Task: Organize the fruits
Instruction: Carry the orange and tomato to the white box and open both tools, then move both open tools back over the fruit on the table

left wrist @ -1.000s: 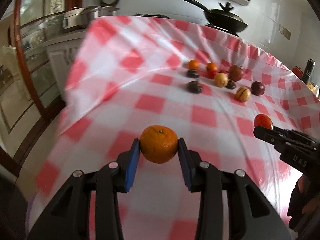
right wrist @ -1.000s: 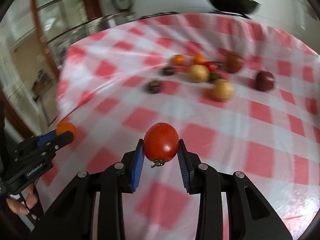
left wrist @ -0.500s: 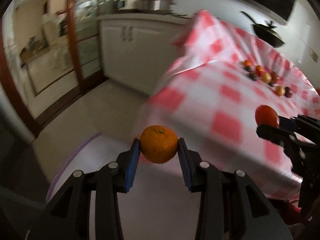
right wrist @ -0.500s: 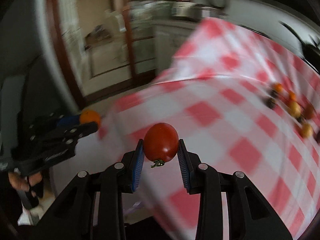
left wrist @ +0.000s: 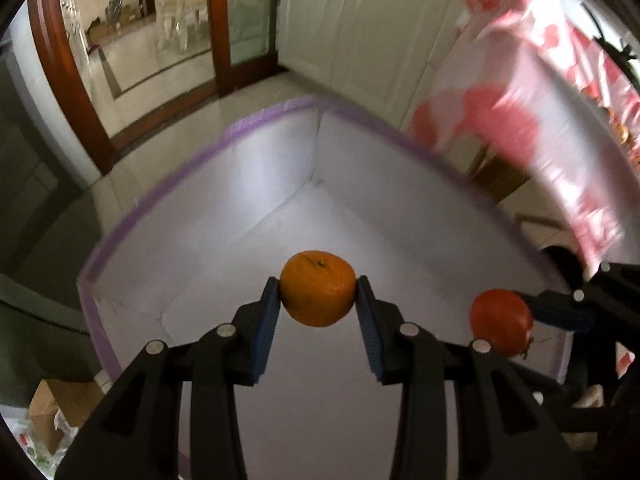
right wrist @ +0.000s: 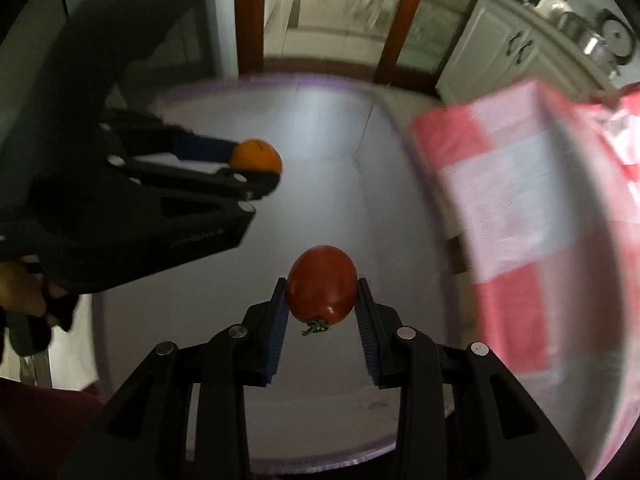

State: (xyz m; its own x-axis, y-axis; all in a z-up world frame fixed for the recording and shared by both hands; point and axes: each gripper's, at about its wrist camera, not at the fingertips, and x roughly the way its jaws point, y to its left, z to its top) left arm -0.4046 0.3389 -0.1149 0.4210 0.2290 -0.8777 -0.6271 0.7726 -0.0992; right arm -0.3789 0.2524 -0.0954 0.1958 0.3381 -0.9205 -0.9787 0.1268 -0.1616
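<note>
The left claw (left wrist: 318,304) is closed on an orange (left wrist: 317,289) — the two blue pads press on its left and right sides, and the small stem mark faces up. The right claw (right wrist: 322,304) is closed on a red tomato (right wrist: 322,285), with the green stem end turned toward the camera. Both claws point steeply down over a white box (left wrist: 276,168) with a purple rim, which stands on the floor. Under and ahead of each claw there is only the pale bottom of the box. From the left claw, the tomato is seen to the right and a little lower; from the right claw, the orange is to the left and further ahead. To the right of both claws hangs a red-and-white checked cloth (right wrist: 532,208) — blurred. Behind the box stand white cabinets (left wrist: 360,20).
</note>
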